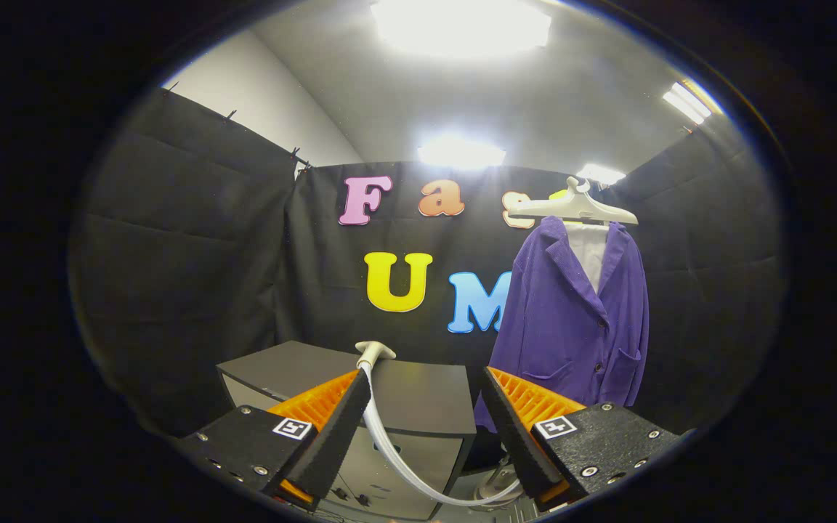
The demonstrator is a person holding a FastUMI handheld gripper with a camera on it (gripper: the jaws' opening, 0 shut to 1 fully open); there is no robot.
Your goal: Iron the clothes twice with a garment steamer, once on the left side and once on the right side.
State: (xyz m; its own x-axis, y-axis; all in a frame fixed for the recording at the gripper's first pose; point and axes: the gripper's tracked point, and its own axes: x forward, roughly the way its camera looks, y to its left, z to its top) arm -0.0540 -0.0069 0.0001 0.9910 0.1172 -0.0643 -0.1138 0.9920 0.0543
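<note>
A purple jacket [571, 319] hangs on a white hanger [575, 207] in front of the black cloth wall, beyond my right finger. The garment steamer's white head [375, 353] rests on top of a dark cabinet [418, 396], just past my left finger. Its pale hose [397, 454] curves down between my fingers toward the floor. My gripper [426, 381] is open, fingers wide apart, with nothing pressed between them. The steamer head lies slightly ahead of the left fingertip.
The dark cabinet has a grey front [397, 465] with small knobs low down. A round base [495, 487], partly hidden by my right finger, stands on the floor below the jacket. Black cloth walls close the booth on three sides.
</note>
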